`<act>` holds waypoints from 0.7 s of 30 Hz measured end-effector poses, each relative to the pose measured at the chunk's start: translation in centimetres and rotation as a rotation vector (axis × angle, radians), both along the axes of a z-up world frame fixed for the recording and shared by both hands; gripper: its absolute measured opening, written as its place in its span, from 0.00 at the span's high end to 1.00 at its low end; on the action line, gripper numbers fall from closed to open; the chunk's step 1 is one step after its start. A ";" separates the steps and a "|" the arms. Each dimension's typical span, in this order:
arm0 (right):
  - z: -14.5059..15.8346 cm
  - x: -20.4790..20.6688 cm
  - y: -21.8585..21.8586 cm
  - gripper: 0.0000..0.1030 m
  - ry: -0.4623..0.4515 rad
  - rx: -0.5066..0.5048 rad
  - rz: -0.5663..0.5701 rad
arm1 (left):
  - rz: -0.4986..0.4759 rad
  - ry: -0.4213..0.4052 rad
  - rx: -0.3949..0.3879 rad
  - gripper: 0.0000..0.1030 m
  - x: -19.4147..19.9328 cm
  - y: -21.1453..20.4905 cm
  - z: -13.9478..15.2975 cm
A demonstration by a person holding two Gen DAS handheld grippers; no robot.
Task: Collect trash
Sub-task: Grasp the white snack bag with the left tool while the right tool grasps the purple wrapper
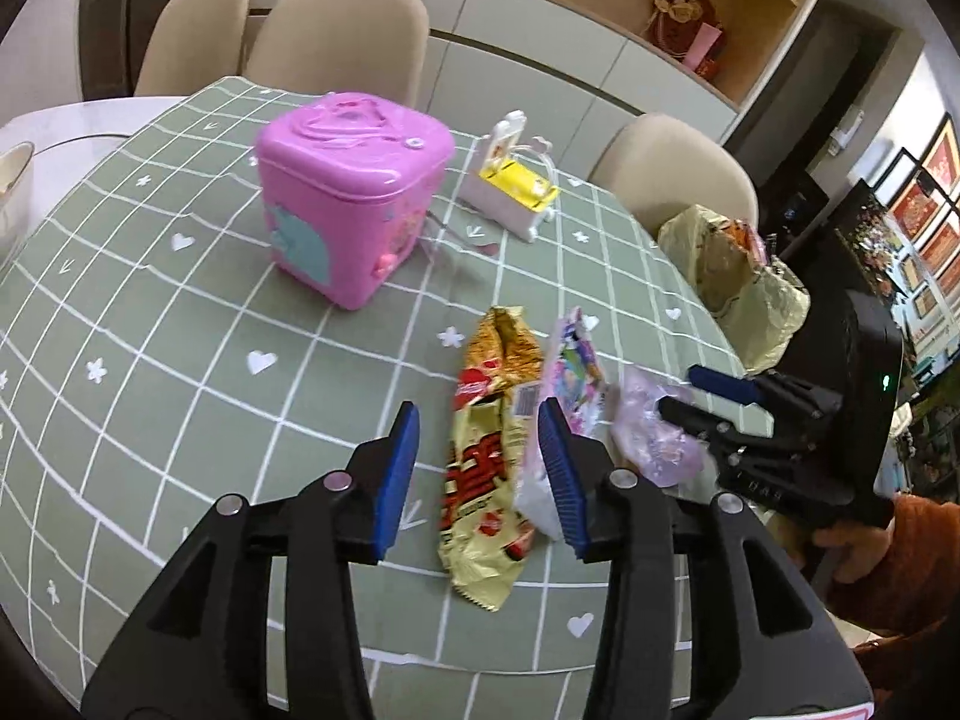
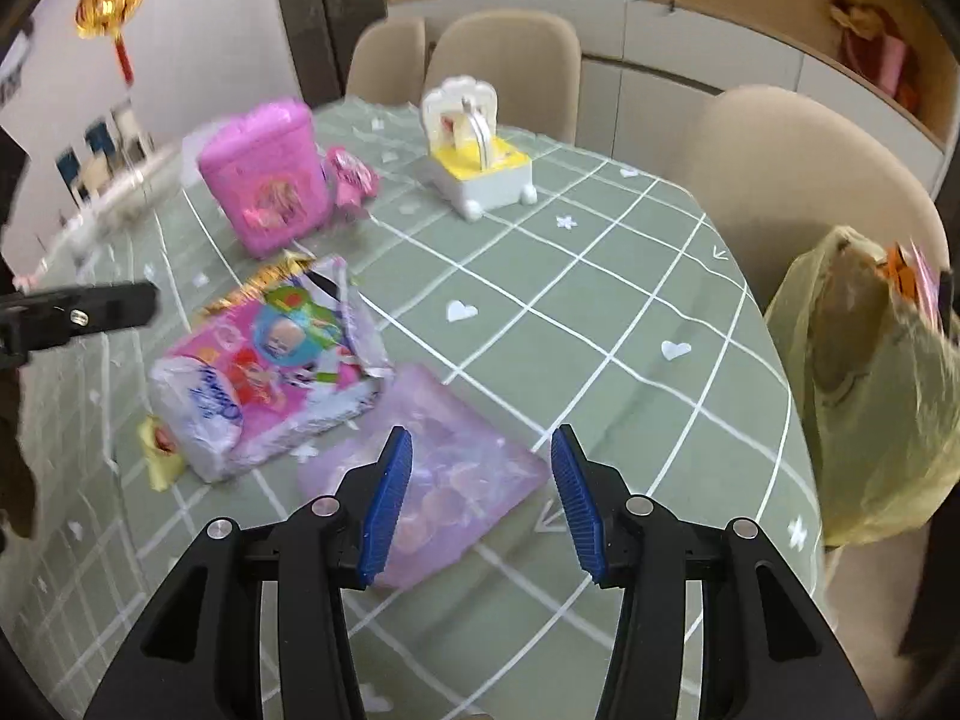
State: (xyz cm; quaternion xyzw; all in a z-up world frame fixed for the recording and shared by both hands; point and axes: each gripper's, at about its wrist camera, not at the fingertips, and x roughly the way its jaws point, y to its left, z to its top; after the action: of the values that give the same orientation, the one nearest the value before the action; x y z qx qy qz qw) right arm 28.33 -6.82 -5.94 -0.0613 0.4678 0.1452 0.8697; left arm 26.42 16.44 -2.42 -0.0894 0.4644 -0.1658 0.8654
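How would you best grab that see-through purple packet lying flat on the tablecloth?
The purple packet lies flat, so there is no side to squeeze. I would probably come down from above with the right gripper, whose open jaws already hang over it, and pinch its near right edge, which lies free on the tablecloth. Its left side sits close against the pink cartoon wrapper.

I can't make out a single word here. The gold wrapper [image 1: 480, 468] carries big red characters, but they're too blurred for me to read. The pink cartoon packet [image 2: 270, 384] has a blue cursive word on its white end, also illegible. The wall frames [image 1: 924, 204] show red prints, unreadable
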 end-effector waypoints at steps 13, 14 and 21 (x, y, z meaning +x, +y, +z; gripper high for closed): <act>-1.0 -3.0 0.3 0.67 0.025 0.087 -0.134 | 0.004 0.018 -0.004 0.62 -0.1 0.3 -0.8; -1.0 -3.0 0.6 0.71 0.017 0.072 -0.135 | 0.003 0.017 -0.003 0.62 -0.2 0.3 -0.7; 0.1 -2.4 -0.3 0.97 0.020 0.078 -0.109 | -0.031 0.006 -0.031 0.62 -0.1 -0.8 -0.2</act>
State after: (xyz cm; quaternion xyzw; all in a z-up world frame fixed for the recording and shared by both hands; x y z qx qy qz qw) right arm 25.97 -7.08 -5.83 -0.0005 0.4732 0.1163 0.8733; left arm 26.32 15.63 -2.59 -0.0960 0.4656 -0.1864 0.8598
